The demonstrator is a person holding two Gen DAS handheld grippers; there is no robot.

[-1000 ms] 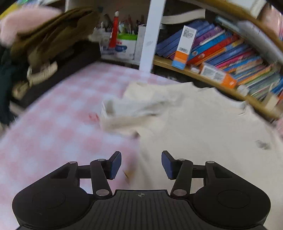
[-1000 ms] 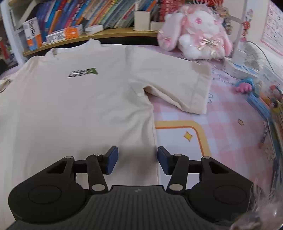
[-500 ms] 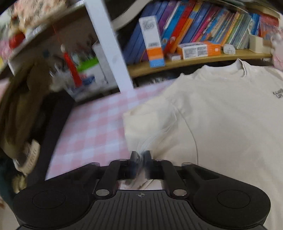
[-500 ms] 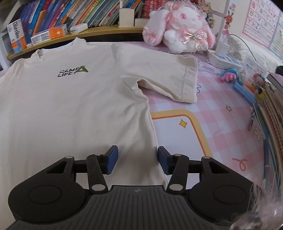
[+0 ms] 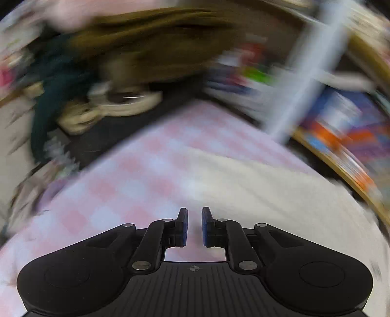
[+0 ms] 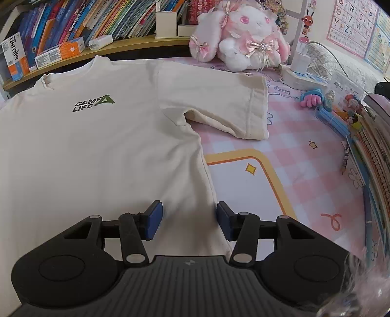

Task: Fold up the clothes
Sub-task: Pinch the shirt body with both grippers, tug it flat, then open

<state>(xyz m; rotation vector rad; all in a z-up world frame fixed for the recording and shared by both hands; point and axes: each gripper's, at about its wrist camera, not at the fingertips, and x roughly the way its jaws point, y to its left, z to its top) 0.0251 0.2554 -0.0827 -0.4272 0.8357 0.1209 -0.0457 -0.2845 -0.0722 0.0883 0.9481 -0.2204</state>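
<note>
The cream cotton T-shirt (image 6: 102, 151) lies flat, print up, on the pink checked counter (image 6: 299, 156), sleeve spread toward the right edge. The right tongs (image 6: 187, 220) gape empty over its side seam, likely for a grip there. The left tongs (image 5: 194, 225), narrowly parted, hold nothing.

A pink checked desk mat (image 6: 304, 156) fills the lower right of the right wrist view; a wooden bookshelf (image 6: 136, 42) crosses the upper left, an alphabet poster (image 6: 351, 22) hangs upper right
</note>
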